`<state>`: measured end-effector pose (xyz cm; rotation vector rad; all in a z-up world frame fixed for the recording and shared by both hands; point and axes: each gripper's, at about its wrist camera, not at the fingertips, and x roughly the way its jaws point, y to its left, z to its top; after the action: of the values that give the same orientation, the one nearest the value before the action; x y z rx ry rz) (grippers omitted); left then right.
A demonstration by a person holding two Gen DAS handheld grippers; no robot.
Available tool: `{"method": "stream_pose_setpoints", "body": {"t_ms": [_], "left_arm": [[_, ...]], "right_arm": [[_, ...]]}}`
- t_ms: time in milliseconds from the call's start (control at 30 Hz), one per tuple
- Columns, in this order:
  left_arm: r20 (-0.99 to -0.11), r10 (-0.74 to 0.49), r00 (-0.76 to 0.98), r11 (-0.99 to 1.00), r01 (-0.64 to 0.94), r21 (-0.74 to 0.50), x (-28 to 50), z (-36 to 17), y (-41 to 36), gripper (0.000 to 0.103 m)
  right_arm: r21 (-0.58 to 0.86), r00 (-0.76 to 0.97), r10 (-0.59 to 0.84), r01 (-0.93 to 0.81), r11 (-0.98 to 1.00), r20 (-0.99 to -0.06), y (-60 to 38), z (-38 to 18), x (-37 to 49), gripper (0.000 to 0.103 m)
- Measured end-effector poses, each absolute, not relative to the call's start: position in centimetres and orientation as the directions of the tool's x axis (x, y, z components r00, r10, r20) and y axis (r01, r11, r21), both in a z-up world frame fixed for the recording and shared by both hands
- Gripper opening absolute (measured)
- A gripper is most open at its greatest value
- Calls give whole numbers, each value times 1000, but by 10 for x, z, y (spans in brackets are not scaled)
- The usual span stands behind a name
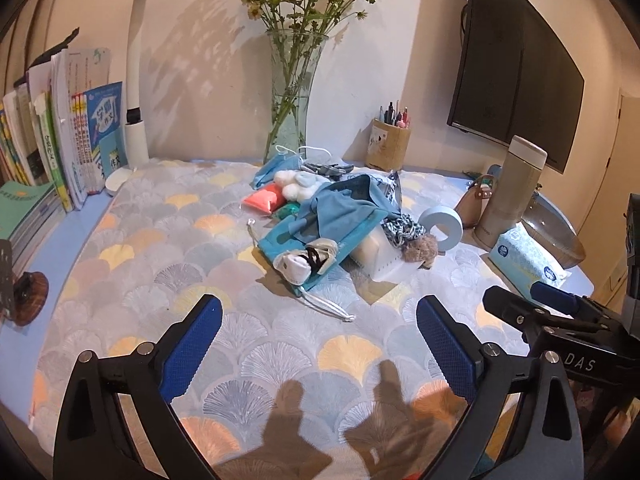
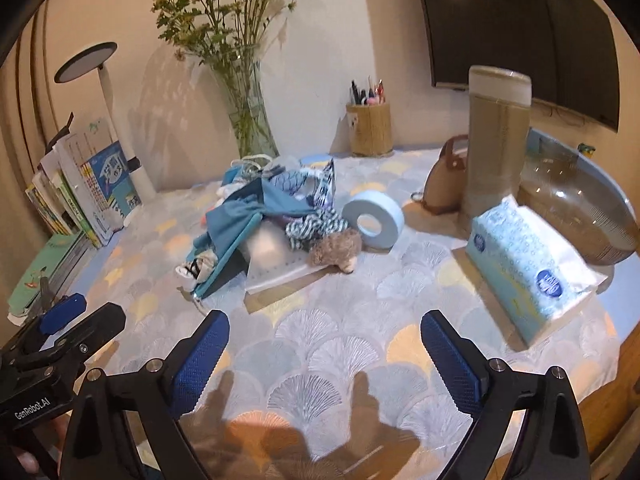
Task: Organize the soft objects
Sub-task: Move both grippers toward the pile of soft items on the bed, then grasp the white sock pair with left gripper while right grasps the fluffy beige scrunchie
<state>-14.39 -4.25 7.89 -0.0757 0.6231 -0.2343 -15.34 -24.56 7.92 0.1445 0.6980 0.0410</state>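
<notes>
Both grippers hover over the tabletop (image 1: pixel 132 248), nothing in either one. The left gripper (image 1: pixel 319 322) is spread wide, blue knurled pads empty above the fan-patterned cloth. The right gripper (image 2: pixel 325 338) gapes just as wide and touches nothing (its dark frame also pokes into the left view at the right edge). Ahead, mid-table, sits the pile of soft things (image 1: pixel 328 216): a crumpled teal cloth (image 2: pixel 244 216) draped over a white plastic box (image 2: pixel 272 260), a fuzzy brown plush toy (image 2: pixel 335 250) against the box, a striped rag, white fluffy balls (image 1: pixel 289 184) and an orange pouch (image 1: pixel 266 200). Just right of the pile stands a smooth pale-blue tape roll (image 2: pixel 374 218) on edge; nearer the right gripper lies a crinkly tissue pack (image 2: pixel 528 268).
</notes>
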Motion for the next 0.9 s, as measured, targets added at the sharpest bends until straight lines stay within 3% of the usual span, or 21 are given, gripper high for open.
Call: {"method": "stream_pose_setpoints", "body": {"t_ms": [800,900], "left_arm": [[-563,-255,786,967,210,-145,-141,77,-46,97],[-569,-273,776,962,218,-165,-134,76,-43,91]], "right_arm": [[97,757,56,10,995,-651,-238,73,-152,96],[45,768,6,29,999,-641,-236,74,-153,96]]}}
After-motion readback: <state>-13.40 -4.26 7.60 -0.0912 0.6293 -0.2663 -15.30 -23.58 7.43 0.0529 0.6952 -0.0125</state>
